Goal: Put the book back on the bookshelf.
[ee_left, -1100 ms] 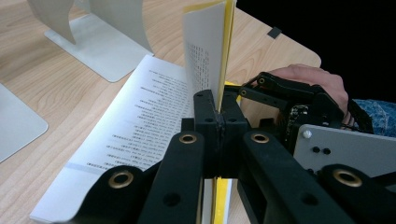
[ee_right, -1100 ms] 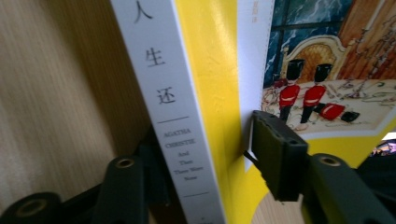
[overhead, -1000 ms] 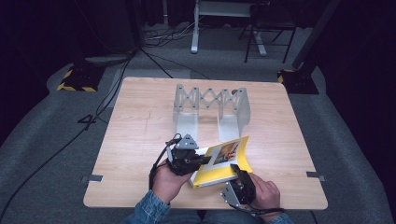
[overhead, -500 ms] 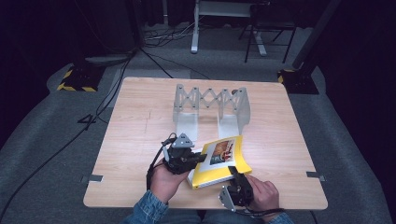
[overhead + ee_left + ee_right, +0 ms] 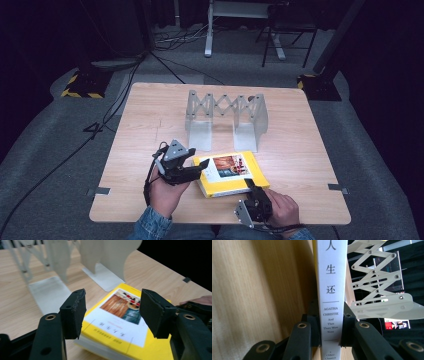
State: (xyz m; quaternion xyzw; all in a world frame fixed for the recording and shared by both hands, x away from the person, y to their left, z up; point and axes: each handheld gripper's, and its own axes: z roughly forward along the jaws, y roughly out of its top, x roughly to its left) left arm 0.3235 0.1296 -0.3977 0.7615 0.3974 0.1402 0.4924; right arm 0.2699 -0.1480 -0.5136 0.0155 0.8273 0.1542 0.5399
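Observation:
A yellow book [image 5: 230, 172] with a picture on its cover lies flat on the wooden table [image 5: 150, 115], in front of the metal book rack [image 5: 225, 112]. My left gripper [image 5: 201, 167] stands at the book's left edge. Its jaws have just been opening, and in the left gripper view [image 5: 112, 305] they are open, with the book [image 5: 120, 325] low ahead and untouched by either pad. My right gripper [image 5: 255, 189] is at the book's near right corner. In the right gripper view [image 5: 331, 322] its jaws have just closed further and are shut on the white spine [image 5: 330, 277].
The expandable rack [image 5: 107, 257] stands just beyond the book with its flat base plates [image 5: 200, 135] reaching toward it. Bare table lies left and right of the rack. Cables and stand legs [image 5: 210, 30] are on the floor beyond the far edge.
The book, tilted up a second ago, has come down flat. My left gripper has let go of it, opened and drawn back to the left. The right hand has stayed put.

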